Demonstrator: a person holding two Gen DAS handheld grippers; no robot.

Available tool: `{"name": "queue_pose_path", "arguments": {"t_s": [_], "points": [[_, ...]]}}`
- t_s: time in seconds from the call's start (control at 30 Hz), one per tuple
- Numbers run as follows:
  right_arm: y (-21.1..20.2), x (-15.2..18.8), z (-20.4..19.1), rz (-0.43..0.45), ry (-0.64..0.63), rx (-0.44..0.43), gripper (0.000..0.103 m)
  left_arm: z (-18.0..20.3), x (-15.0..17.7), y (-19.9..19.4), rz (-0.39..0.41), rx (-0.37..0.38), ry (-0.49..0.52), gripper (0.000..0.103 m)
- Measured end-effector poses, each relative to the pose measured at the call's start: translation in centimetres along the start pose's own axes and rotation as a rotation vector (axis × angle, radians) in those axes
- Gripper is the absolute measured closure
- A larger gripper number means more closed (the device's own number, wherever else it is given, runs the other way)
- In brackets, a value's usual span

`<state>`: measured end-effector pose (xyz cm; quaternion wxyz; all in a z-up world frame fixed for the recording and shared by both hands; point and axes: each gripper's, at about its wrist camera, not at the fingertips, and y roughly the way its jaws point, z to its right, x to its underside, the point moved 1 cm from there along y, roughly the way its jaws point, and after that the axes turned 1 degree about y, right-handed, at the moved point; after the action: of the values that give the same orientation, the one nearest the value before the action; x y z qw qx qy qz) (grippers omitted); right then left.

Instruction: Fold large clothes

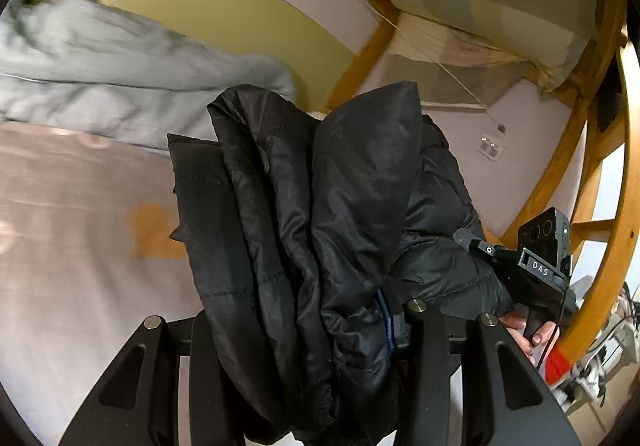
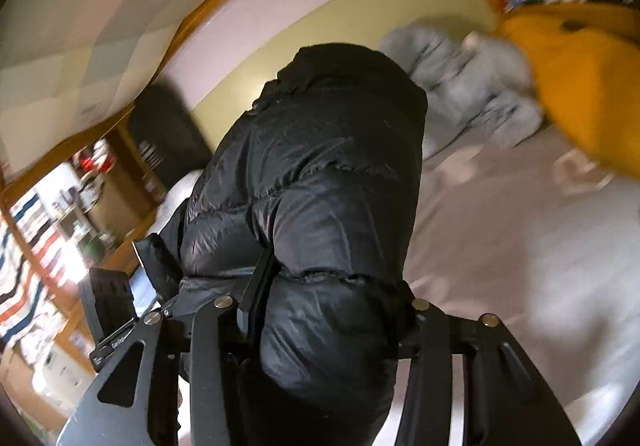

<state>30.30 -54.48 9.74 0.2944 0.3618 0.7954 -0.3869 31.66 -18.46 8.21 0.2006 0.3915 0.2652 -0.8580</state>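
Left gripper (image 1: 304, 326): its two black fingers are closed around a thick bunch of the black puffer jacket (image 1: 320, 205), which fills the gap between them and rises up in front of the camera.
Right gripper (image 2: 320, 326): clamped on another padded part of the same jacket (image 2: 320, 173); quilted fabric bulges between and over the fingers.
Jacket position: lifted off the bed and held in the air by both grippers, folds hanging in vertical pleats in the left wrist view; a thin blue trim shows near the left gripper's right finger.
Other gripper seen from the left: the right gripper's body, marked "DAS", sits at the right edge of the jacket, with the person's hand (image 1: 528, 330) on its handle.
Bed sheet (image 1: 60, 246): pale pinkish, blurred, below and behind the jacket.
Grey bedding (image 1: 100, 65): crumpled heap at the far side of the bed against the wall.
Orange cloth (image 2: 580, 85): lies beside the grey heap in the right wrist view.
Bed frame (image 1: 600, 165): wooden bunk posts and rails, with a patterned mattress underside overhead.
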Motion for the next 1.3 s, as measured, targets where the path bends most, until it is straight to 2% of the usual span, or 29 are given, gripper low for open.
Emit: {"name": "queue_pose_path", "arguments": {"t_s": [0.13,0.27,0.4,0.47,0.57,0.63,0.67,0.73,0.77,0.8,0.93,0.97,1.0,1.03,1.07,1.13,1.23,1.3], "points": [[-2.4,-2.9,7.3,0.073,0.027,0.066,0.057,2.3,0.8,9.0,-0.022,0.081,0.006,0.057],[-2.6,-3.8,13.5,0.119,0.055,0.167,0.057,2.4,2.2,17.2,-0.074,0.1,-0.013,0.057],[-1.0,-3.6,18.4,0.118,0.073,0.26,0.057,1.0,3.2,23.6,-0.123,0.079,-0.046,0.057],[0.0,-3.2,20.1,0.104,0.086,0.296,0.057,-0.3,3.7,25.9,-0.165,0.074,-0.068,0.057],[1.7,-2.3,22.7,0.074,0.122,0.341,0.057,-2.0,4.6,28.2,-0.204,0.024,-0.066,0.056],[2.8,-1.9,23.3,0.053,0.124,0.388,0.056,-2.5,4.7,28.6,-0.207,0.019,-0.061,0.055],[3.0,-1.9,23.3,0.049,0.118,0.404,0.054,-2.6,4.7,28.6,-0.209,0.008,-0.057,0.05],[2.9,-2.0,23.2,0.053,0.115,0.418,0.051,-2.4,4.9,28.7,-0.203,-0.043,-0.038,0.035],[2.7,-1.9,23.1,0.061,0.112,0.429,0.049,-2.2,4.8,28.4,-0.197,-0.087,-0.02,0.021],[2.6,-1.8,23.1,0.073,0.104,0.454,0.046,-2.0,4.6,27.8,-0.18,-0.128,0.008,0.015],[0.9,-1.0,21.1,0.144,0.024,0.601,0.036,-0.5,3.9,24.4,-0.094,-0.216,0.126,0.013],[0.2,-0.6,20.1,0.17,0.007,0.611,0.027,0.2,3.7,23.1,-0.064,-0.241,0.161,0.01],[-0.8,-0.1,19.1,0.201,-0.012,0.595,0.021,0.9,3.5,21.8,-0.041,-0.245,0.189,0.006],[-1.8,0.4,18.2,0.233,-0.032,0.58,0.012,1.4,3.3,20.4,-0.018,-0.243,0.212,0.004],[-2.9,1.1,16.8,0.273,-0.065,0.582,0.009,1.9,3.1,18.9,0.019,-0.246,0.24,0.0],[-4.4,2.4,13.9,0.312,-0.136,0.567,0.008,2.8,2.8,16.0,0.081,-0.252,0.279,0.0],[-5.5,4.0,10.5,0.339,-0.176,0.507,0.002,3.6,3.2,12.4,0.125,-0.261,0.335,0.0],[-5.5,5.1,8.6,0.348,-0.191,0.49,0.001,4.0,4.1,10.3,0.146,-0.297,0.422,0.0]]}}
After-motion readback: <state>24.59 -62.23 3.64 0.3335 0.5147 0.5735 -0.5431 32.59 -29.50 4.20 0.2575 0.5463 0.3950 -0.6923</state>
